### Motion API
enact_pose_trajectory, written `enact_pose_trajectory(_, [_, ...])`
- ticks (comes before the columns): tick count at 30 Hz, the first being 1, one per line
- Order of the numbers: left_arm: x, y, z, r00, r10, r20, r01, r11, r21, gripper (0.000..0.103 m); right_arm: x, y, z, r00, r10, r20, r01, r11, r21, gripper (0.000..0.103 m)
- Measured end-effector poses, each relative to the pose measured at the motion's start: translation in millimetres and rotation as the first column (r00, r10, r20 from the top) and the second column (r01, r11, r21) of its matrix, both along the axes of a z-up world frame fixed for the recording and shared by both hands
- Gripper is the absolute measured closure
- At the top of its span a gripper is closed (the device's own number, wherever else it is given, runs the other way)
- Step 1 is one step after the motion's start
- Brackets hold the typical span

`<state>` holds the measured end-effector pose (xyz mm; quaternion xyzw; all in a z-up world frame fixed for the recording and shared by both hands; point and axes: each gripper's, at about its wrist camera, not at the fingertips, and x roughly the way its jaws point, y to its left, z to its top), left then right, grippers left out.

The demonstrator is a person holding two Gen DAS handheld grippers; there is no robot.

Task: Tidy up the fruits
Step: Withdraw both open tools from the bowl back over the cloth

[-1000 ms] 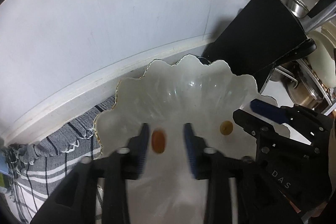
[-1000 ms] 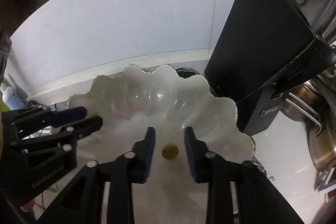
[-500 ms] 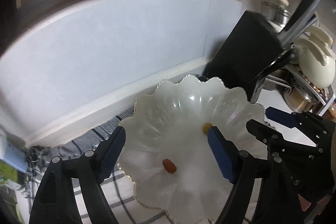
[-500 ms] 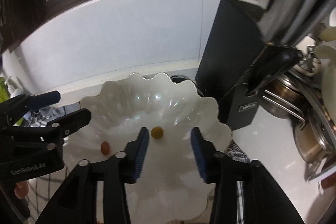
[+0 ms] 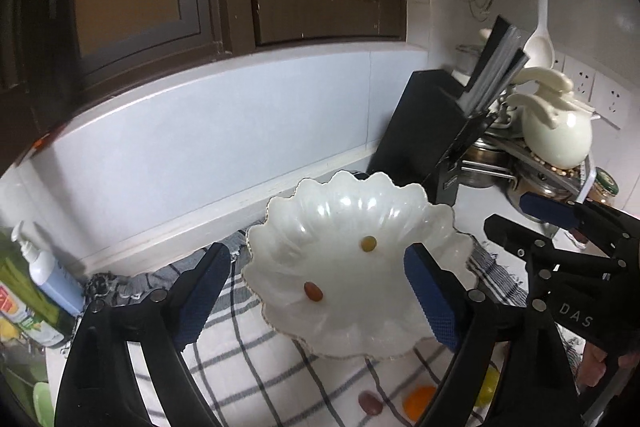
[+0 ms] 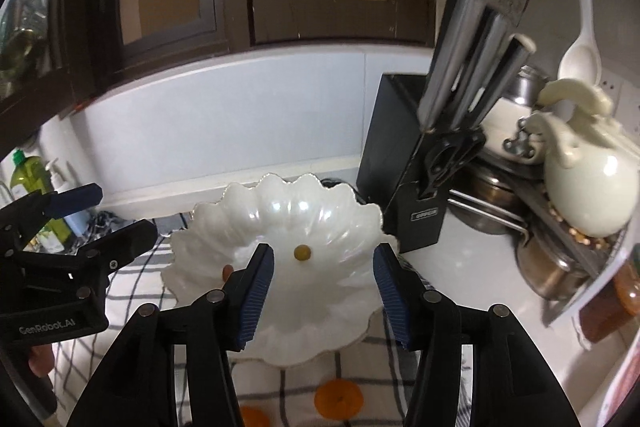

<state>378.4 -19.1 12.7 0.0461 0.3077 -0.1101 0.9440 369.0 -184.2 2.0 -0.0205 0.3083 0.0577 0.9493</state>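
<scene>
partly hidden reddish fruit behind right tongs, orange fruit cut off

Pearly white bowl; grey-checked white cloth.

Dim indoor light, glare spots on the bowl ahead of both tools, heavy fisheye bending and dark vignetted corners.

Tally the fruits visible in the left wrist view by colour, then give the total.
Yellow-green fruit: 1
Red-orange fruit: 1
Dark red fruit: 1
Orange fruit: 1
Yellow fruit: 1, partly hidden
Total: 5
</scene>
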Motion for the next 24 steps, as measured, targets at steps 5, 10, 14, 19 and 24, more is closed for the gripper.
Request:
enact_pose_trajectory(5, [-26,4,7,1.0,-0.003,0.019,0.003,1.0,-0.02,0.014,-30,-2,10,0.999,-0.009,0.046,0.009,1.0,-0.018,0.05])
enact_pose_trajectory(10, [-56,5,13,0.999,-0.01,0.053,0.01,1.0,-0.004,0.014,-60,0,14,0.997,-0.012,0.072,0.015,0.999,-0.04,0.05])
enact_pose_trajectory(14, [-79,5,14,0.997,-0.005,0.073,0.005,1.0,0.003,0.014,-79,-3,14,0.997,-0.007,0.082,0.01,0.999,-0.038,0.05])
enact_pose_trajectory(19, [-105,2,13,0.997,-0.009,0.077,0.01,1.0,-0.005,0.014,-101,-7,12,0.996,0.002,0.089,0.002,0.999,-0.044,0.05])
enact_pose_trajectory(24, [-129,-3,13,0.996,-0.001,0.09,0.001,1.0,-0.001,0.014,-123,-13,7,0.997,0.015,0.081,-0.012,0.999,-0.041,0.05])
